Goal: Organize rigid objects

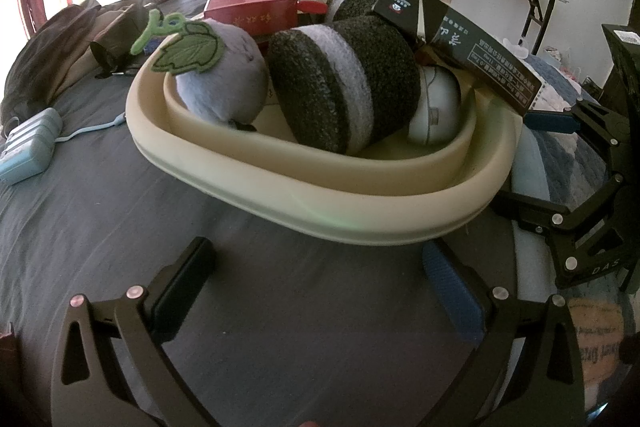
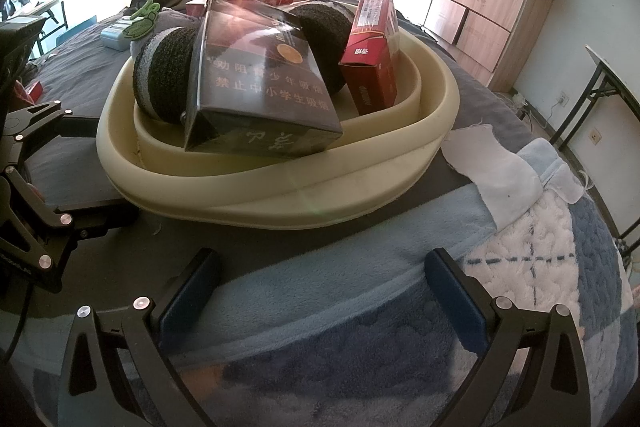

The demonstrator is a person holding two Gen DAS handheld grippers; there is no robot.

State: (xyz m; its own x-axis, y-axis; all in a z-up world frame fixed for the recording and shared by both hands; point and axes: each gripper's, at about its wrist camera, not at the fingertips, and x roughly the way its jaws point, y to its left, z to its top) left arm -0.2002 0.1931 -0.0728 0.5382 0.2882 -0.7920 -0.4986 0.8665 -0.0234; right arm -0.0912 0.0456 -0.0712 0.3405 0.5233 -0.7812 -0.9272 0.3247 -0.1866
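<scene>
The dark carton lies centre-frame ahead of the right gripper, long axis running away from it (fingers wide apart, empty); left gripper likewise spread and empty.

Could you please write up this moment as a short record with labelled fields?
surface: bed with a dark grey sheet
container: cream basin, on the bed
in the basin: black carton lying tilted on top; red carton leaning against the rim; two black-and-white plush cookies; grey plush with green leaf; white mouse
left gripper: open, empty, in front of the basin
right gripper: open, empty, over a blue blanket
</scene>
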